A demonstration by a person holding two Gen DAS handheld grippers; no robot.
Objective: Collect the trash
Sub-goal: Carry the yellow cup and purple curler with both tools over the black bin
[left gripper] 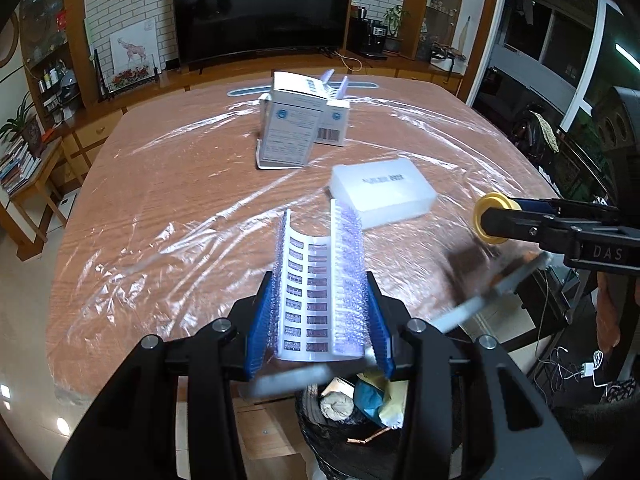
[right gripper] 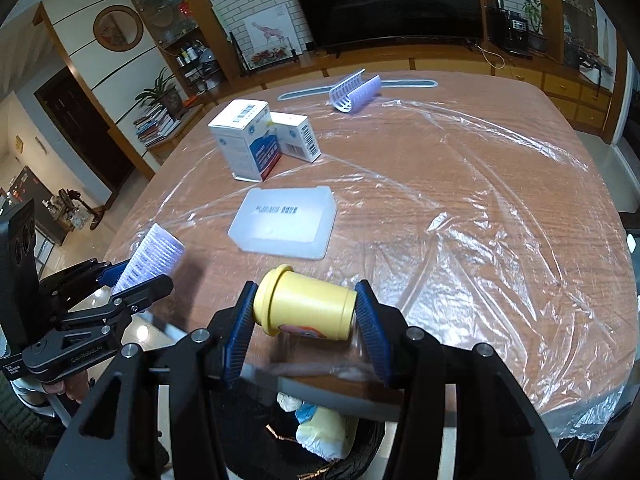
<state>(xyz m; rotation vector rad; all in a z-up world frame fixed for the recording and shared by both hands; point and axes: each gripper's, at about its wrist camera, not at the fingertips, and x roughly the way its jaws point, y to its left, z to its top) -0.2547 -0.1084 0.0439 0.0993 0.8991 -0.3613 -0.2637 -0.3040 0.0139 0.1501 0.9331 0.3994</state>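
Observation:
My left gripper is shut on a curved white plastic comb piece with lilac bristles, and holds it over the table's near edge. The same gripper and comb piece show at the left of the right wrist view. My right gripper is shut on a small yellow lidded tub lying sideways, its pads on the lid and the base. From the left wrist view that gripper comes in from the right with the tub. A black trash bin with paper scraps stands below the edge.
The wooden table is covered in clear film. On it are two white cartons, a translucent plastic box, a second lilac comb piece and a long grey strip at the far edge.

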